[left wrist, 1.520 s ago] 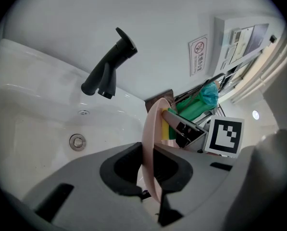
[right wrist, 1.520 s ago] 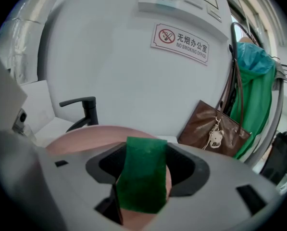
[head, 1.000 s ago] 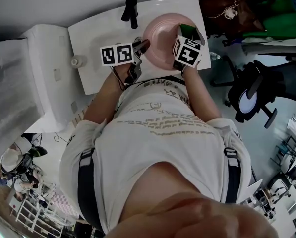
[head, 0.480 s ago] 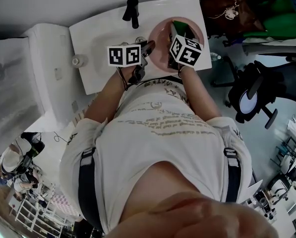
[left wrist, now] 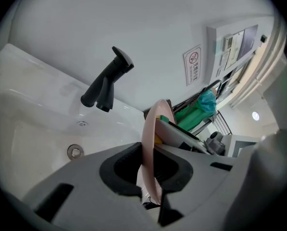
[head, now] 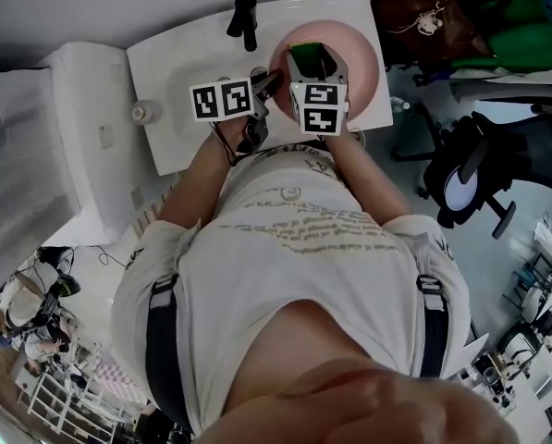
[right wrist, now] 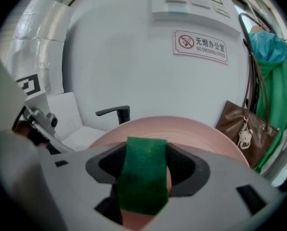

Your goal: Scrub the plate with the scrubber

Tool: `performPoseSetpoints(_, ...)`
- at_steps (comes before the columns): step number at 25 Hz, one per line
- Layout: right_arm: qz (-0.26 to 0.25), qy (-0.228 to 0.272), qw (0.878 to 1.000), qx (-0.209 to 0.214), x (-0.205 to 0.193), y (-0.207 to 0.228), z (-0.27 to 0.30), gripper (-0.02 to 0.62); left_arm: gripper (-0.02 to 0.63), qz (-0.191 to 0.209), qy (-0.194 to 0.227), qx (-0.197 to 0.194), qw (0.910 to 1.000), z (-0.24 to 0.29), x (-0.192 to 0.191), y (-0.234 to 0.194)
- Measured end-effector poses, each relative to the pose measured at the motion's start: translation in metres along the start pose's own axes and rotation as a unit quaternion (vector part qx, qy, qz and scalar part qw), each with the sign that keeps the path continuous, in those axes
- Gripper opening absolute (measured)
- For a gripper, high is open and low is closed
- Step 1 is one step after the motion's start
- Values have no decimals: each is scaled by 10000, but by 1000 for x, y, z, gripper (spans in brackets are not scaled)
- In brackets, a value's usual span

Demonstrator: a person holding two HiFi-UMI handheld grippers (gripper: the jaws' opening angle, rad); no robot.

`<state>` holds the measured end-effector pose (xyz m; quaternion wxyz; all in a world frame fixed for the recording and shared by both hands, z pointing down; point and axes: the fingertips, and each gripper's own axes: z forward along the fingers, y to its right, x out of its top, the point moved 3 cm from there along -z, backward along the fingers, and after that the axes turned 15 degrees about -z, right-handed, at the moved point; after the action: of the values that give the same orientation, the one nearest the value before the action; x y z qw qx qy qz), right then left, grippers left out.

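A pink plate [head: 361, 61] is held over the right side of a white sink [head: 178, 81]. My left gripper [head: 272, 83] is shut on its left rim. In the left gripper view the plate [left wrist: 150, 143] stands edge-on between the jaws of that gripper [left wrist: 152, 179]. My right gripper [head: 311, 63] is shut on a green scrubber [head: 305, 60], which lies against the plate's face left of its middle. Seen from the right gripper view, the scrubber [right wrist: 144, 170] sits clamped in the gripper [right wrist: 144, 189], with the plate [right wrist: 196, 131] right behind it.
A black faucet [head: 245, 21] stands at the sink's back, near the plate's left edge. The drain [left wrist: 75, 151] shows in the basin. A brown bag [head: 423, 17] hangs at the right, and an office chair [head: 470, 174] stands beyond it. A person's torso fills the lower head view.
My right gripper has slid left across the plate with the scrubber and rolled, its marker cube now facing the camera. The left gripper and the plate have stayed put.
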<state>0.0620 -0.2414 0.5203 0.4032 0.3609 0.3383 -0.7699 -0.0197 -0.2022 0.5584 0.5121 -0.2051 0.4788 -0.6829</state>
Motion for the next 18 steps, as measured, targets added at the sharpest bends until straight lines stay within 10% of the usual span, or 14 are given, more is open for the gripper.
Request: performPoseSetpoints(18,-117,-276,9964,-798,-25,69,-1,255,44,-152,208,12,9997,-16,7,-12)
